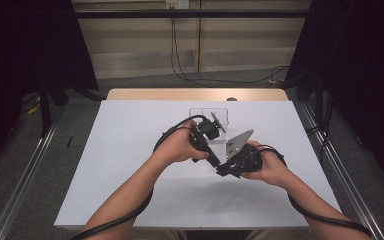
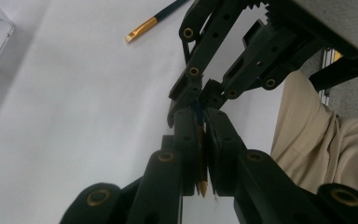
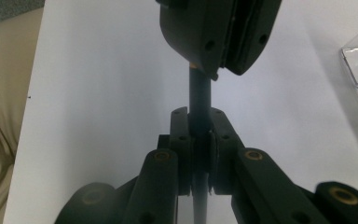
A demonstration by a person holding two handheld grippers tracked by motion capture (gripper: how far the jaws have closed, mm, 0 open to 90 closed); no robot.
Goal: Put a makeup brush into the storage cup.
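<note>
A big white table (image 1: pixel 130 165) holds a clear plastic box (image 1: pixel 200 114) at the far side. Over the middle, the left gripper (image 1: pixel 213 161) and the right gripper (image 1: pixel 221 170) meet tip to tip. Both are squeezed tight on one thin dark pencil (image 2: pixel 201 154), held up off the table between them. A second pencil (image 2: pixel 156 20) lies on the table. This looks like passing the pencil across, so next one gripper must let go slowly
</note>
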